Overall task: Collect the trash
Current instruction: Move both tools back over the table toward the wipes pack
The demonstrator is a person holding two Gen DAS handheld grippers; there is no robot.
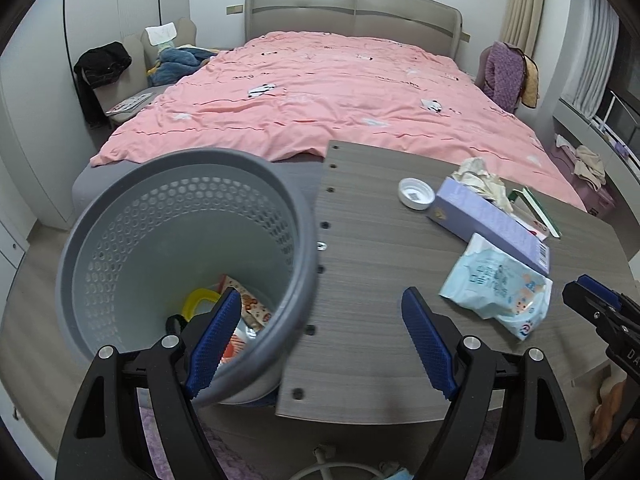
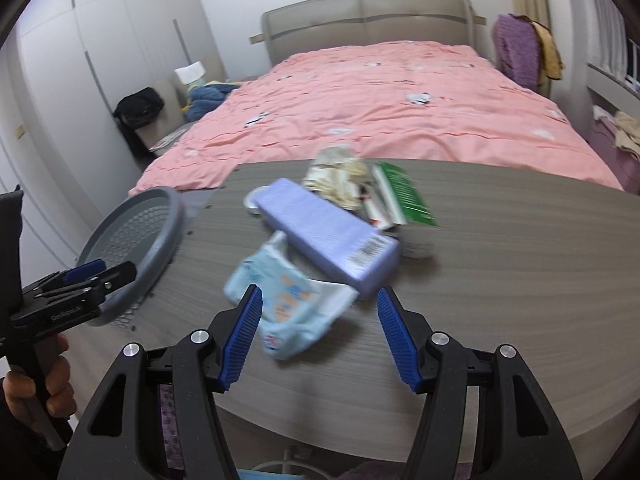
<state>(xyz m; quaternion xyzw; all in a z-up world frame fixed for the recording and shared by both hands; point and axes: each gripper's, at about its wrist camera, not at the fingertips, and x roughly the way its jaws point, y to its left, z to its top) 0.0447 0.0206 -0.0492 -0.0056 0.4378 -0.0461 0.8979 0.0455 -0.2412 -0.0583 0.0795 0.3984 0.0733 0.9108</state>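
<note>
The left gripper (image 1: 320, 340) stands wide open and holds nothing. Its left finger (image 1: 214, 340) is over the mouth of the grey perforated bin (image 1: 120, 248), and its right finger is over the grey wooden table (image 1: 372, 248); the rim of the bin passes between them, but the pads do not press on it. The bin is tilted, just beside the left edge of the table, and some wrappers and a yellow ring (image 1: 200, 300) lie at its bottom. In the right wrist view a hand (image 2: 48, 380) holds the handle of this gripper beside the bin.

The right gripper (image 2: 320, 332) is released too, with its jaws about half open and empty. It points down at the table, above the light blue wipes packet (image 2: 288, 304), which lies on the table between the fingers but below them; I cannot tell if a pad touches it, since the picture is blurred.

Behind the packet on the table lie a purple box (image 2: 324, 232), a white lid (image 1: 416, 194), a crumpled tissue (image 2: 340, 176) and a green-and-white box (image 2: 404, 196). A bed with a pink cover (image 1: 320, 92) stands behind the table.
</note>
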